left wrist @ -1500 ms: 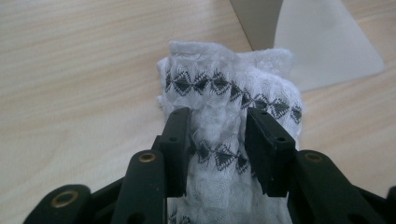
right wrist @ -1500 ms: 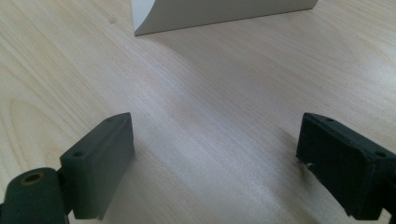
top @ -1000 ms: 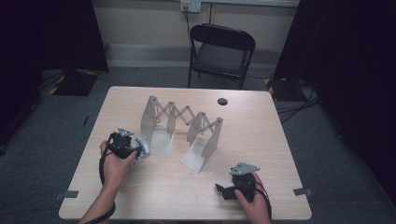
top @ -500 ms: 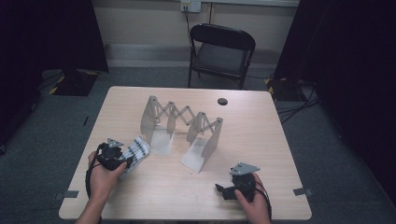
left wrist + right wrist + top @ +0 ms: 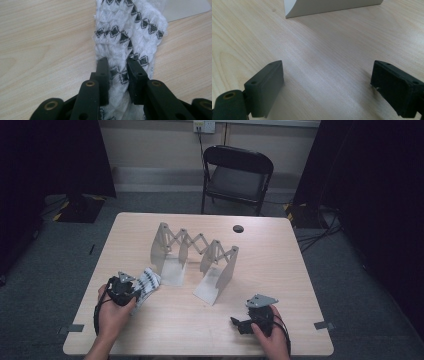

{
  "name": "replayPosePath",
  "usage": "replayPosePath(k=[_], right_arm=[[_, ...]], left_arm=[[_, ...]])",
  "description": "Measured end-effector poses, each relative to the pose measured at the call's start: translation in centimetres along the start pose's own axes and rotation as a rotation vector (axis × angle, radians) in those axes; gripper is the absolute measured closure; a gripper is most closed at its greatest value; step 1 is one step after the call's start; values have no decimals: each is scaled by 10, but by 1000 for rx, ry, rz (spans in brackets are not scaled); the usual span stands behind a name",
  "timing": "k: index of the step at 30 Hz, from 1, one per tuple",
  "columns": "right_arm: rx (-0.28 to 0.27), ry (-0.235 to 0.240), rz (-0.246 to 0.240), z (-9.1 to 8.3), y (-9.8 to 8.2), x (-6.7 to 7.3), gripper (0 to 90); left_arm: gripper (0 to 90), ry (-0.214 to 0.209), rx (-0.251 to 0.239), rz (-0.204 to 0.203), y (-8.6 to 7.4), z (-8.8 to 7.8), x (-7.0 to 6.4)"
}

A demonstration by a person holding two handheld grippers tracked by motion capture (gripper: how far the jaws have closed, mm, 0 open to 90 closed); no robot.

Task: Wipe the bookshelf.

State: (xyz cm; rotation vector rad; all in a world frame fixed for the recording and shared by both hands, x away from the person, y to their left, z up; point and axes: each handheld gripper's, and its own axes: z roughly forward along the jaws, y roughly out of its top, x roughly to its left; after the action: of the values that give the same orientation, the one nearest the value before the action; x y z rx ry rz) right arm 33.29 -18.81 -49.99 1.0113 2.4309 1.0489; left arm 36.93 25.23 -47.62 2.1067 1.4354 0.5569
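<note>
White knitted cloth with black diamond pattern pinched thinly in just-closed left gripper, liable to slip free; right gripper gaping over pale wooden worktop.

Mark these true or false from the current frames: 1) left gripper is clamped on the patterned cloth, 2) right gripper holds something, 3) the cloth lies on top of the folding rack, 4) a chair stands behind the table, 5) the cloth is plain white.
1) True. The left gripper has just been closing, and its pads pinch the patterned cloth between them.
2) False. The right gripper stands open over bare table, with nothing between its jaws.
3) False. The cloth lies on the table beside the folding rack, at its left end.
4) True. A black chair stands at the far side.
5) False. It is white with rows of dark diamond-like marks.
</note>
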Motion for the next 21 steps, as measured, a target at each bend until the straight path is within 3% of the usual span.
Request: replayPosePath(k=[6, 12, 17, 21], right_arm=[[0, 0, 0, 0, 0, 0, 105], [0, 1, 0, 0, 0, 0, 105], [0, 1, -1, 0, 0, 0, 105], [3, 1, -2, 0, 0, 1, 105]], left_arm=[[773, -23, 8, -86, 4, -1, 8], [776, 0, -7, -158, 17, 5, 17], [758, -8, -41, -195, 37, 14, 18], [620, 2, -57, -168, 44, 22, 10]])
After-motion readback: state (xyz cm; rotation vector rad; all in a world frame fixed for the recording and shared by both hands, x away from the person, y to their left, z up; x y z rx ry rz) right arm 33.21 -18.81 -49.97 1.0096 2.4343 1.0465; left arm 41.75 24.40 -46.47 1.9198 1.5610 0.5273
